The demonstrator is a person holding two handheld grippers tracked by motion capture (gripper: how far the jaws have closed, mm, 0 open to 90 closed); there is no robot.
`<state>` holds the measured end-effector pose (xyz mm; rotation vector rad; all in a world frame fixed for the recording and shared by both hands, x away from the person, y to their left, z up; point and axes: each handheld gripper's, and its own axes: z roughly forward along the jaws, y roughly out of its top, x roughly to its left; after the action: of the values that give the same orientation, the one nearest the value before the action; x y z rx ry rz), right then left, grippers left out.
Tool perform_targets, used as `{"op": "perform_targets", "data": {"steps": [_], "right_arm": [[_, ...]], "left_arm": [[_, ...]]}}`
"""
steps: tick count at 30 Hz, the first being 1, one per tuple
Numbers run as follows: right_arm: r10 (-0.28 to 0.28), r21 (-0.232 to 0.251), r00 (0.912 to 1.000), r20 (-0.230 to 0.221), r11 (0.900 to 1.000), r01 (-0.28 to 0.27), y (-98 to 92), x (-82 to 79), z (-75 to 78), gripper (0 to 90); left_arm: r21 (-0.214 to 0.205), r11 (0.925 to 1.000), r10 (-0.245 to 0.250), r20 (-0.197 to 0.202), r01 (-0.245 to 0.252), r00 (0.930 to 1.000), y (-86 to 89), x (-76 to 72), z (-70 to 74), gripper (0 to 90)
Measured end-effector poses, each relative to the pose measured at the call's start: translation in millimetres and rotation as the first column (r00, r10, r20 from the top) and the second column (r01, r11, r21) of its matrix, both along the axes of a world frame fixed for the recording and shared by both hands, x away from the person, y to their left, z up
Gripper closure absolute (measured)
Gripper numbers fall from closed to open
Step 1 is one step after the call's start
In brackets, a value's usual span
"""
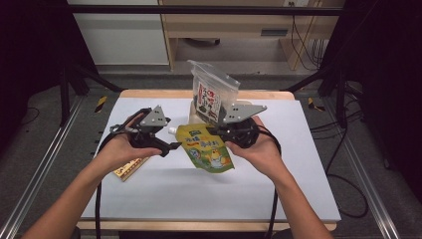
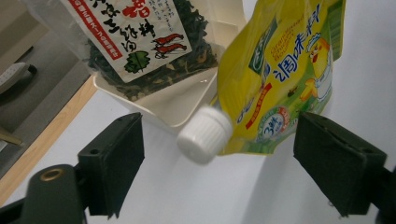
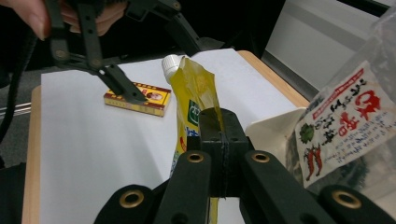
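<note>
My right gripper is shut on the edge of a yellow spouted pouch and holds it above the white table. Along its own jaws the pouch stands edge-on, with the white cap at the far end. My left gripper is open, its jaws on either side of the cap without touching it. In the left gripper view the cap sits between the two black pads, with the pouch hanging to the upper right.
A clear bag of dark dried food with a red and white label stands in a cream tray at the table's back middle. A small yellow and red box lies at the left, under my left hand. The white sheet covers the table.
</note>
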<state>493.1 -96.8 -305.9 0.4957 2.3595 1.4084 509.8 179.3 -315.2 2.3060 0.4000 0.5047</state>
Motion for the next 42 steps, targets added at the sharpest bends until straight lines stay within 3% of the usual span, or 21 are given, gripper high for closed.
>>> {"op": "perform_targets", "data": {"steps": [4,8,15,18,21,25,32,35,42], "right_arm": [[0.018,-0.006,0.9998,0.002,0.9998,-0.018,4.6,-0.5,-0.1,90.0],[0.031,0.005,0.9995,-0.003,0.9995,-0.031,9.1,-0.6,0.0,90.0],[0.043,0.013,0.9991,-0.003,0.9990,-0.043,12.7,-0.8,-0.2,90.0],[0.046,0.014,0.9989,-0.005,0.9989,-0.046,14.1,-0.3,-0.9,90.0],[0.046,0.016,0.9989,-0.005,0.9988,-0.046,14.1,-0.6,-2.2,90.0],[0.046,0.029,0.9989,-0.006,0.9985,-0.046,11.5,-0.7,-2.9,90.0],[0.048,0.013,0.9988,0.002,0.9988,-0.048,7.4,-1.3,-2.7,90.0],[0.045,-0.025,0.9990,0.009,0.9987,-0.045,6.8,-1.9,-2.8,90.0],[0.039,-0.050,0.9992,-0.004,0.9980,-0.040,2.1,-2.0,-4.1,90.0]], "left_arm": [[-0.011,0.9995,-0.029,-0.014,0.029,0.9995,-4.3,4.4,1.3,24.4],[0.042,0.9968,-0.067,-0.032,0.068,0.9973,-10.8,7.1,0.7,34.4],[0.084,0.9930,-0.079,-0.060,0.084,0.9951,-12.5,12.7,-4.2,45.5],[0.110,0.9890,-0.091,-0.075,0.099,0.9930,-11.5,13.5,-6.7,55.4],[0.125,0.9864,-0.099,-0.067,0.107,0.9928,-11.1,12.2,-6.4,68.2],[0.107,0.9878,-0.105,-0.081,0.113,0.9912,-10.3,11.8,-3.2,70.6],[0.119,0.9848,-0.116,-0.088,0.127,0.9893,-14.9,10.2,4.5,72.7],[0.137,0.9838,-0.107,-0.074,0.116,0.9915,-18.1,10.2,9.5,74.7],[0.171,0.9762,-0.121,-0.080,0.133,0.9894,-24.9,7.7,14.0,74.8]]}}
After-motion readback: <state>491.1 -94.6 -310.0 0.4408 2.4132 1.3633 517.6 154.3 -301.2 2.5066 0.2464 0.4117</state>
